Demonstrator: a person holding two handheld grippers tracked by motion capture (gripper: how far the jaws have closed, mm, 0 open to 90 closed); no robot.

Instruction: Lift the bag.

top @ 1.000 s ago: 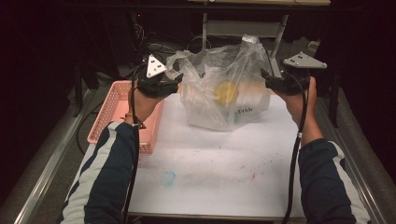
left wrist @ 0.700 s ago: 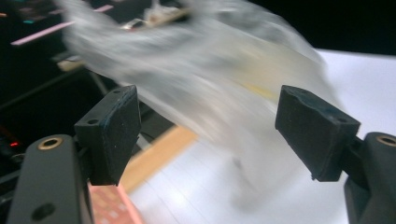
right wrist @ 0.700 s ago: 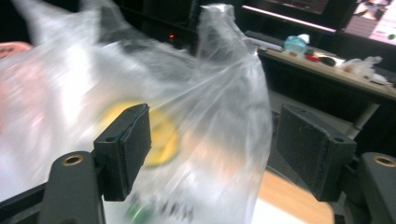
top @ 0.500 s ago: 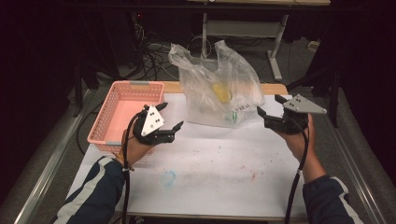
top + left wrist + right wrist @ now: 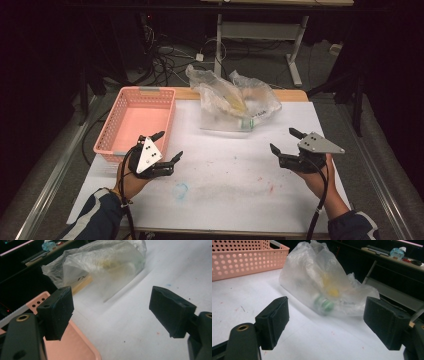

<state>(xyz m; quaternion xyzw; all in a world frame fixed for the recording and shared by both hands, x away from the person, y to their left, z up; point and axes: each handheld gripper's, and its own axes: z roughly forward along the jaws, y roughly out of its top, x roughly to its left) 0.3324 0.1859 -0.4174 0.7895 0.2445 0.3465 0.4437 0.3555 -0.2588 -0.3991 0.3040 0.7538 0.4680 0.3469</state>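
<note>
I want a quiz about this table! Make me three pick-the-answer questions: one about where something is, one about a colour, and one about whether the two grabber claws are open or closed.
1. Where does the crinkled clear plastic bag lie?
A. inside the basket
B. on the white tabletop near its far edge
C. in a gripper

2. What colour is the perforated plastic basket?
A. pink
B. green
C. blue

3. How do the left gripper and the right gripper stand?
A. both open and empty
B. both shut on the bag
C. one open, one shut

Answers:
1 B: the bag rests on the table, right of the basket.
2 A: its walls and floor are pink in the high view.
3 A: each gripper view shows its jaws wide apart with nothing between them.
</note>
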